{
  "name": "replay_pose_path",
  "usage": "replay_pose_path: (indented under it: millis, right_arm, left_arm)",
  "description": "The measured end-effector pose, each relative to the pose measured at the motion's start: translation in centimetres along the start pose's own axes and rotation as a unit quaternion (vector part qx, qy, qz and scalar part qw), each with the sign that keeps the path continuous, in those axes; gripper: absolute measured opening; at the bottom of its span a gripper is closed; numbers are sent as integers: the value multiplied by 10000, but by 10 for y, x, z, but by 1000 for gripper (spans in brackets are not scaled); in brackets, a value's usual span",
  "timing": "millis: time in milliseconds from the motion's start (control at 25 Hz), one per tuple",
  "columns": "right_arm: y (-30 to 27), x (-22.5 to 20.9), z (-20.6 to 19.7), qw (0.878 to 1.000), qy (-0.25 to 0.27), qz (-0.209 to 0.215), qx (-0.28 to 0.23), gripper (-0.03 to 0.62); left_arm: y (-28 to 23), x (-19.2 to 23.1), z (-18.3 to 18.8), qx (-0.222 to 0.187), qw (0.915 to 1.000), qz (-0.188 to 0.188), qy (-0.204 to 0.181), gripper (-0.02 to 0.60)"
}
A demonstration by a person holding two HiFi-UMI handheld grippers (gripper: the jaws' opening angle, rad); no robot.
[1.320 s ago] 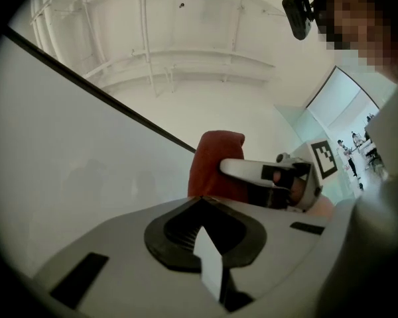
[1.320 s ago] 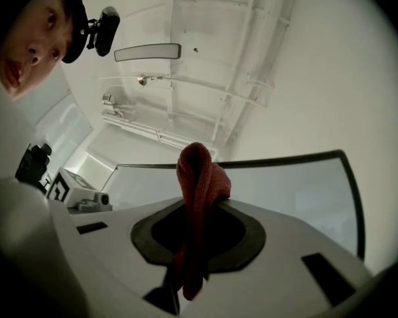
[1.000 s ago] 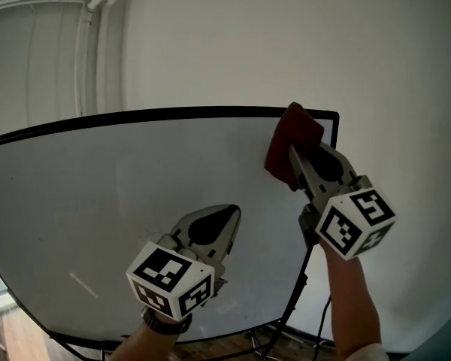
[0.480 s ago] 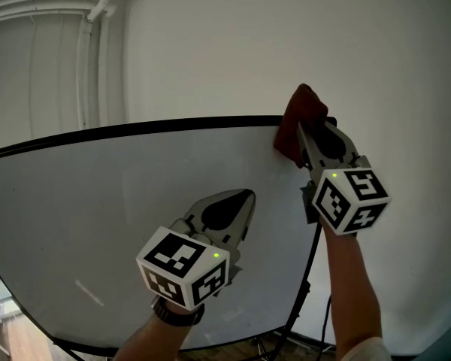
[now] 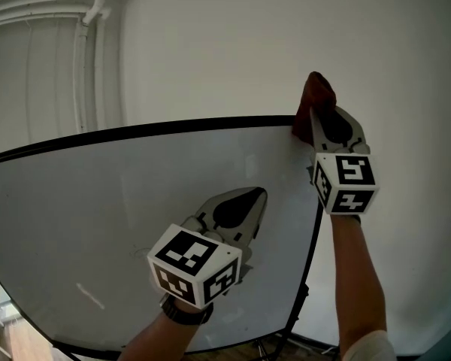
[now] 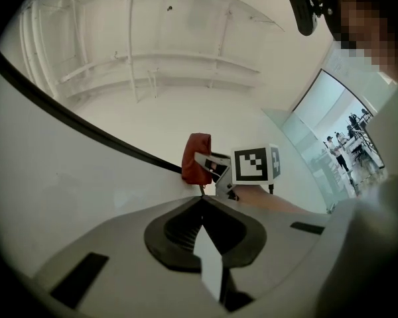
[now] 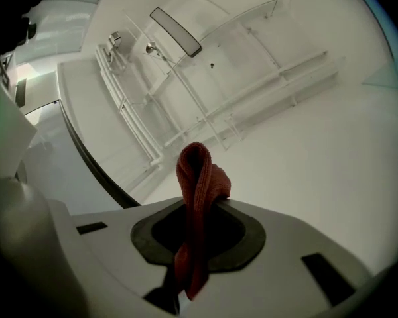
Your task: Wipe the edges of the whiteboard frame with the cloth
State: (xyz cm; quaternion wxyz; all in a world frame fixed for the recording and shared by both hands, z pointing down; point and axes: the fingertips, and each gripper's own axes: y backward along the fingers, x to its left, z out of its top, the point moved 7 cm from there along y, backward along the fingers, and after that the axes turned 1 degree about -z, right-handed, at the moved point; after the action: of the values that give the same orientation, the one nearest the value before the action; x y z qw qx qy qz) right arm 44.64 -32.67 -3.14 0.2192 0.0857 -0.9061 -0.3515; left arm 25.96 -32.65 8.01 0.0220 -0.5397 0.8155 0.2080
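Right gripper has its jaws pinched tight on a dark red knitted cloth, folded into a loop that sticks up past the tips, w/ a tail hanging back btwn the jaws. In the head view the cloth sits at approx 1 o'clock, pressed on the top right corner of the thin black whiteboard frame, where the top edge meets the right side edge. The right gripper points up toward 12 o'clock, its black-and-white marker cube just below, and the bare forearm runs down to 5 o'clock. Left gripper has its jaws closed together, nothing btwn them. It hangs low near 6 o'clock in front of the white board surface, tips aimed toward 1 o'clock, well apart from the cloth; can't tell if the tips touch the board. Behind the board is a plain white wall, w/ white pipes at 10 o'clock. A black stand leg shows under the frame's right edge at approx 5 o'clock.
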Motion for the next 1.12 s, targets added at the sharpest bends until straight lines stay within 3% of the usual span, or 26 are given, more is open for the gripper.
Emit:
replay_pose_path:
  millis: [240,640,880,1120]
  right_arm:
    - [-19,28,-6,9965,162,801,181,60]
    - [-18,79,10,9918,75,1275,12,60]
    - [-7,88,27,9851,163,1712,-91,60]
    - [-6,137,39,9771,187,2113,-136,60]
  left_arm:
    - [2,7,-7,16,9998,200,10,9]
    - [37,38,-11,10,9982,603,16,9]
    - [37,18,-5,-8,9970,768,15,9]
    - [71,30,-7,-14,9942,1070,-33,9]
